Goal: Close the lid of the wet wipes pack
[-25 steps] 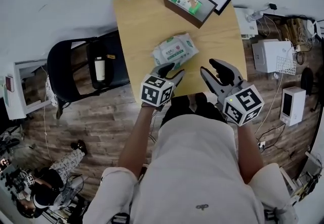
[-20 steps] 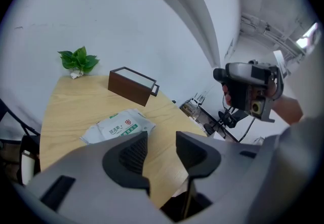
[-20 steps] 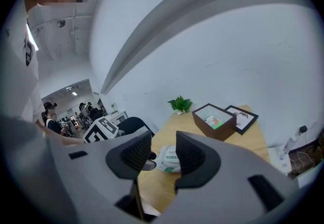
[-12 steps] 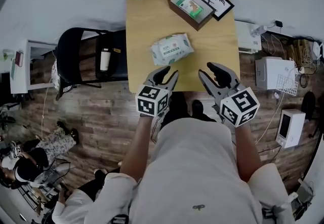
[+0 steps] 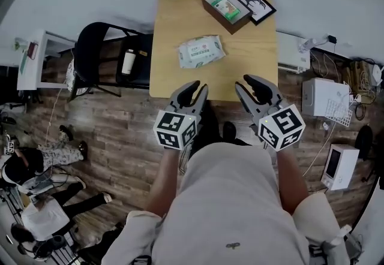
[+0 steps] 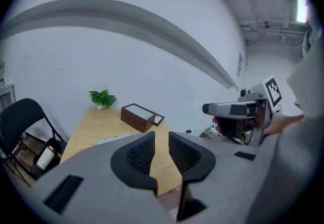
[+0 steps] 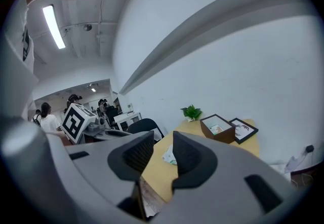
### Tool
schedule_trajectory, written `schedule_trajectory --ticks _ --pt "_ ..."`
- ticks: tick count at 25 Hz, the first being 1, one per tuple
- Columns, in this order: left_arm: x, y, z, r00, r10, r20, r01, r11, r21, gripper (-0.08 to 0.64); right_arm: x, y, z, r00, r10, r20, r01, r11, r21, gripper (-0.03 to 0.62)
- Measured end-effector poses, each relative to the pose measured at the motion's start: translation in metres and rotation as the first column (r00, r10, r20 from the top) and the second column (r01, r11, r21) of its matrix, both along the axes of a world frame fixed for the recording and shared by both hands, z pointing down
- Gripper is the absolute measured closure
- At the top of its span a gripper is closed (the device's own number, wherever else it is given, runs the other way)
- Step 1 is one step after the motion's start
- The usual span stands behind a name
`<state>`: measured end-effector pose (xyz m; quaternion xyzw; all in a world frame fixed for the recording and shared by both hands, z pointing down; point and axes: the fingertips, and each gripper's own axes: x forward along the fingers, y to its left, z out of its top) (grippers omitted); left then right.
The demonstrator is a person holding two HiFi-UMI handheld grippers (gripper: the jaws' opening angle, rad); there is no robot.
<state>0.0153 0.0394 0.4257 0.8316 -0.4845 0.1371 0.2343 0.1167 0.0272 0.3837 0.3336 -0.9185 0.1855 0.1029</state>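
The left gripper point(image 5: 198, 87) is held over the floor just short of the table's point(image 5: 180, 24) near edge, its jaws just narrowed to a slim gap with nothing between them; the right gripper point(image 5: 246, 83) is held alongside, jaws also just closing but wider, likewise empty; the pack point(image 5: 201, 51) is seen ahead at the table's middle, long axis crosswise and slightly slanted, nearer the left gripper; the box point(image 5: 216, 17) at the far right corner holds something green and white.

I can read no word or number here. The green label on the wet wipes pack point(image 5: 201, 52) is too small to read. The cubes on my left hand-held gripper point(image 5: 199, 86) and right hand-held gripper point(image 5: 245, 82) carry only square markers.
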Motion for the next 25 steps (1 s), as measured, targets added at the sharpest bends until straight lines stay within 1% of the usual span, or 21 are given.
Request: schedule_trajectory --ticks 5,6,8,10,18,25 --pt "0.005 0.021 -0.029 0.999 -0.049 -0.015 0.050 0.996 0.073 0.499 0.002 0.018 -0.012 0.999 -0.033 0.000 0.033 0.998 0.050 0.503" --pt "0.006 0.025 -0.034 0.998 -0.055 -0.016 0.056 0.995 0.085 0.502 0.002 0.021 -0.014 0.999 -0.037 -0.001 0.037 0.997 0.061 0.504" --pt "0.009 0.034 -0.044 0.998 -0.063 -0.019 0.065 0.992 0.109 0.508 0.003 0.027 -0.019 0.999 -0.039 -0.004 0.039 0.996 0.082 0.531" --pt "0.013 0.041 -0.052 0.997 -0.068 -0.024 0.070 0.989 0.128 0.520 0.005 0.033 -0.023 0.999 -0.043 0.002 0.043 0.995 0.093 0.535" --pt "0.016 0.061 -0.083 0.996 -0.078 -0.031 0.083 0.981 0.178 0.535 0.009 0.047 -0.038 0.999 -0.052 0.016 0.050 0.991 0.126 0.569" --pt "0.014 0.073 -0.101 0.997 -0.061 -0.038 0.068 0.976 0.205 0.546 0.005 0.058 -0.059 0.998 -0.057 0.025 0.052 0.985 0.167 0.592"
